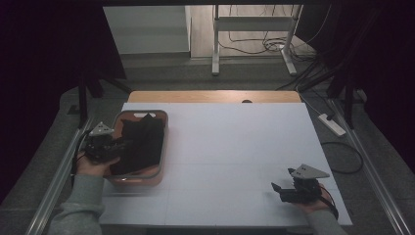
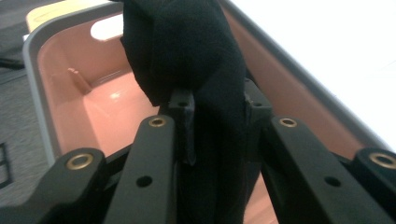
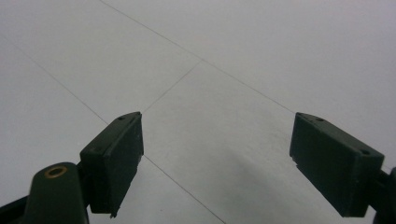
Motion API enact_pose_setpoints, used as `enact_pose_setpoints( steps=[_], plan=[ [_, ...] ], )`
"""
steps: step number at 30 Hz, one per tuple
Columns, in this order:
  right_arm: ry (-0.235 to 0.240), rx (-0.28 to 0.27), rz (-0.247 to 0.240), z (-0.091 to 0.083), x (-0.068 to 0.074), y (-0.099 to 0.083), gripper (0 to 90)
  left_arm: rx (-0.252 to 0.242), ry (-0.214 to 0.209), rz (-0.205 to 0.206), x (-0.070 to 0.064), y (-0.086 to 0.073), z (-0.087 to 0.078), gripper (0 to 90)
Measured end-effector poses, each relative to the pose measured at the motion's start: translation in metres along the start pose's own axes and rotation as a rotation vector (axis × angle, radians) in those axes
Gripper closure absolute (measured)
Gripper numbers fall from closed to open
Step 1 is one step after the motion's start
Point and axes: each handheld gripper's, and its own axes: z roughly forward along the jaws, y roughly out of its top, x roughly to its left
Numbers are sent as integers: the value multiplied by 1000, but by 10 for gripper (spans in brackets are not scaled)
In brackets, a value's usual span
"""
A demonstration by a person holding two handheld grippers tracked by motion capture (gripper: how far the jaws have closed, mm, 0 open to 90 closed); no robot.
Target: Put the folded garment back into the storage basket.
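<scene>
A black cloth (image 1: 142, 142) lies in a salmon-pink bin with a grey rim (image 1: 162, 147) at the left of the white table. My left gripper (image 1: 122, 145) reaches over the bin's left wall and is shut on the cloth. In the left gripper view the black cloth (image 2: 196, 51) bulges up between the two closed jaws, above the bin's pink floor (image 2: 107, 107). My right gripper (image 1: 277, 188) rests near the table's front right corner, open, with bare white table (image 3: 215, 116) between its fingers.
The white table top (image 1: 235, 142) stretches between the two grippers. A wooden edge (image 1: 210, 96) runs along the far side. Metal rails flank the table, and a white power strip (image 1: 332, 124) and cables lie on the floor at the right.
</scene>
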Motion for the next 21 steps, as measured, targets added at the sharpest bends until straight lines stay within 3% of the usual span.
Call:
enact_pose_setpoints(
  steps=[9, 13, 17, 21],
  plan=[
    [2, 1, 3, 0, 0, 0, 184, 43, 70, 12, -1, 0, 8, 682],
    [2, 2, 4, 0, -1, -1, 184, -4, 112, 38, -4, 0, 2, 541],
    [1, 4, 9, 0, -1, -1, 184, -49, 93, 45, -9, 0, -9, 390],
    [4, 1, 15, 0, -2, -1, 184, -84, 37, 22, -15, -4, -14, 355]
  ],
)
